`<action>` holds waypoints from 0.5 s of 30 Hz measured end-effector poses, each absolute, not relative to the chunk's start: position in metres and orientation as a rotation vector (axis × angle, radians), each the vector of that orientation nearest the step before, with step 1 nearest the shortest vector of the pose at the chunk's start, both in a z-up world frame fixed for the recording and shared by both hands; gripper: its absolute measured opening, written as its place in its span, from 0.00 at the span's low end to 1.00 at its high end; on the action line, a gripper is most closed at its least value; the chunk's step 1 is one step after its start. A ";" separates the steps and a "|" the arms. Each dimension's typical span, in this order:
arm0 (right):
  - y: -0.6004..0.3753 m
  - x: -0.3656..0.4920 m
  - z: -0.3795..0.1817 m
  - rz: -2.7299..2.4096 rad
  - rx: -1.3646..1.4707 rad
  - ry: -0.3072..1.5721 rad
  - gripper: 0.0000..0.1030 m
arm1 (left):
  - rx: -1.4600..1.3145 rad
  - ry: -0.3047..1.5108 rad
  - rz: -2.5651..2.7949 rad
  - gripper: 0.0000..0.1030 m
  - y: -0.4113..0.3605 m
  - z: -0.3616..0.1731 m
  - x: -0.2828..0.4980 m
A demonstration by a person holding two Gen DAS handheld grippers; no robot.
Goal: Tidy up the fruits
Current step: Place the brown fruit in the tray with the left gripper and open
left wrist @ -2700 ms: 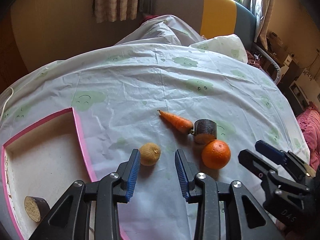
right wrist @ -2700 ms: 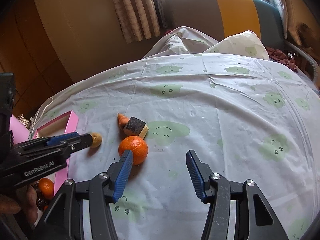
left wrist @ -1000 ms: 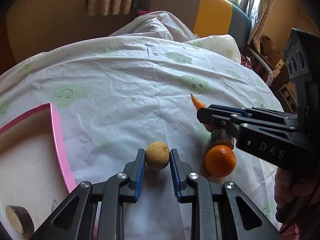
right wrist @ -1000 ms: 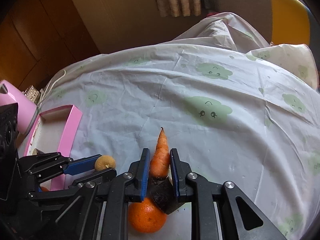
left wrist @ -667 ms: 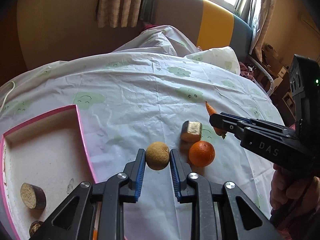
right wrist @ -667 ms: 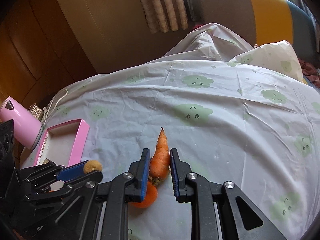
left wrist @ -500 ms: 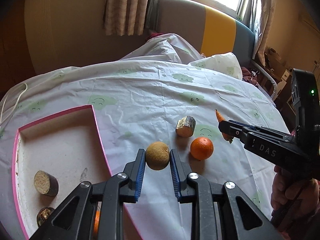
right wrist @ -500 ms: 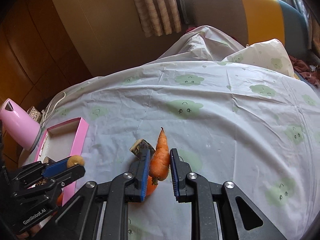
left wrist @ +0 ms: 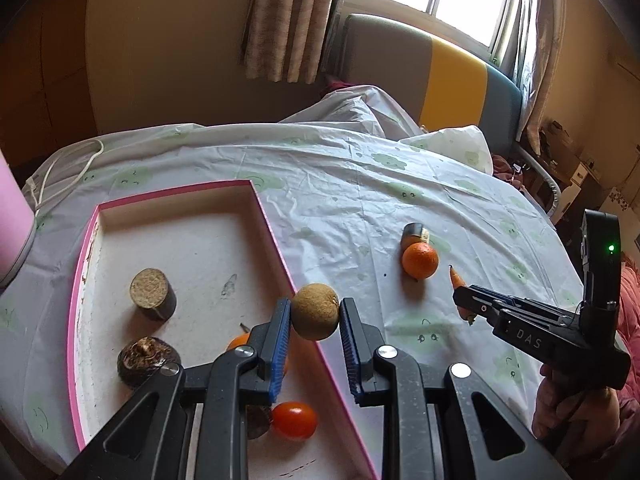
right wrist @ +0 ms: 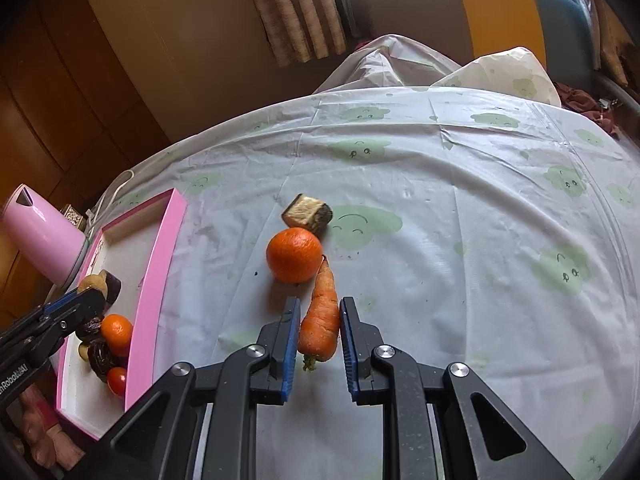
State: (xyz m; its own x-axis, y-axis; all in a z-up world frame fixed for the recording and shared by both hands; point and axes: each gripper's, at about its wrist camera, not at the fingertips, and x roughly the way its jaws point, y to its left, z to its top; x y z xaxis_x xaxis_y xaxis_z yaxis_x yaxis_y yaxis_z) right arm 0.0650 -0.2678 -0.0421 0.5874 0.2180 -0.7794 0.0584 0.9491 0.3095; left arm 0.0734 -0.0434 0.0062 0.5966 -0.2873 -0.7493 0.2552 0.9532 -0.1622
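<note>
**A:** Left wrist view first: how far along is the sorting?

**B:** Partway, I'd judge. The pink tray (left wrist: 86, 264) already holds several pieces: a cut brown cylinder (left wrist: 152, 294), a dark rough lump (left wrist: 144, 362), a small red tomato (left wrist: 295, 420) and something orange half hidden behind the gripper fingers. 2 items lie on the tablecloth (left wrist: 360, 200) well apart from the tray: an orange (left wrist: 420, 260) and a dark-skinned cut chunk (left wrist: 416, 233) touching it on the far side.

**A:** And the grippers?

**B:** Both are loaded. The left gripper (left wrist: 314, 320) is closed down to the width of a round tan fruit (left wrist: 315, 311), pinched between its blue pads and held in the air above the tray's right rim. The right gripper (right wrist: 319, 326) is clamped on a carrot (right wrist: 321, 318) at its thick end, with the thin tip pointing away toward the orange.

**A:** Is the carrot off the table?

**B:** It looks lifted, though I can't tell how high.

**A:** How do the held pieces look?

**B:** The tan fruit is matte, finely speckled and nearly spherical, with a small dimple near the top. The carrot is bumpy and slightly bent, with a stubby green stem end below the pads.

**A:** What's left?

**B:** Setting down these 2, then the orange and the chunk.
</note>
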 end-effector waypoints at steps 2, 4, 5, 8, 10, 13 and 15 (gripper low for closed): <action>-0.259 0.061 -0.041 0.107 0.304 0.941 0.19 | -0.058 0.887 -0.299 0.24 -0.033 0.002 0.071; -0.250 0.059 -0.040 0.123 0.294 0.939 0.19 | -0.067 0.889 -0.282 0.24 -0.023 -0.001 0.068; -0.246 0.058 -0.039 0.130 0.288 0.938 0.19 | -0.073 0.889 -0.273 0.24 -0.019 -0.002 0.066; -0.233 0.055 -0.038 0.153 0.271 0.940 0.19 | -0.098 0.892 -0.252 0.24 -0.004 -0.006 0.061; -0.224 0.052 -0.038 0.161 0.248 0.941 0.19 | -0.113 0.892 -0.243 0.24 0.004 -0.007 0.057; -0.216 0.049 -0.039 0.168 0.231 0.947 0.19 | -0.147 0.889 -0.232 0.24 0.018 -0.008 0.051; -0.212 0.045 -0.041 0.156 0.208 0.951 0.19 | -0.177 0.891 -0.227 0.24 0.028 -0.009 0.048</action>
